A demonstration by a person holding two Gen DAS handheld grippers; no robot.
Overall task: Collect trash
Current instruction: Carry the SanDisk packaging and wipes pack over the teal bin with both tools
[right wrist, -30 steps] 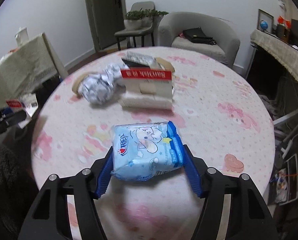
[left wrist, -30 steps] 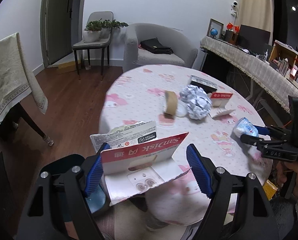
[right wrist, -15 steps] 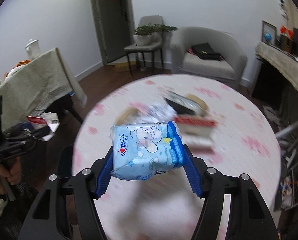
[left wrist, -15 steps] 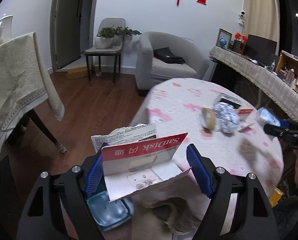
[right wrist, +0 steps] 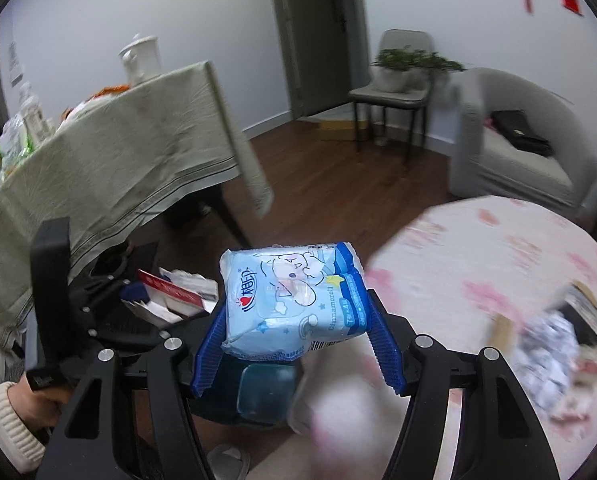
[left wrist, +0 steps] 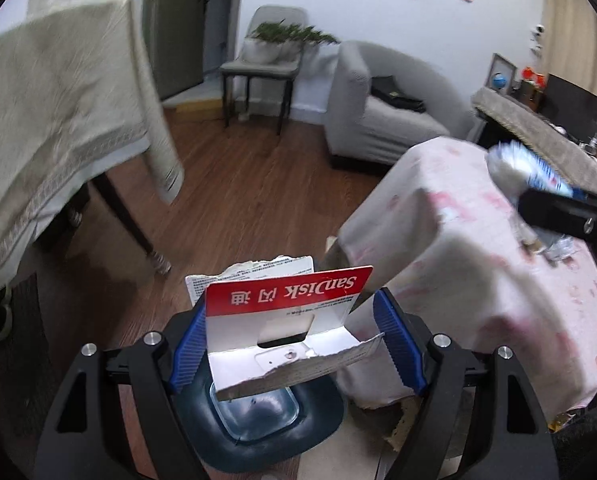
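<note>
Two loads hang over the dark-blue plastic bin (left wrist: 258, 432) for dropping: left gripper (left wrist: 294, 344) fingers clamp the torn red-and-white cardboard pack (left wrist: 286, 320), right gripper (right wrist: 294, 344) fingers the pale-blue wipes packet (right wrist: 290, 300).

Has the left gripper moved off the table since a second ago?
Yes. The left gripper, shut on the SanDisk card, has swung left off the pink table and now sits above the dark bin.

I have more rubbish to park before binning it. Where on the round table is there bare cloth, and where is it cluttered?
In the right wrist view, the pink tablecloth lies bare along its near edge and middle. The far right side is crowded: crumpled foil ball, tape roll and a dark packet cluster together.
</note>
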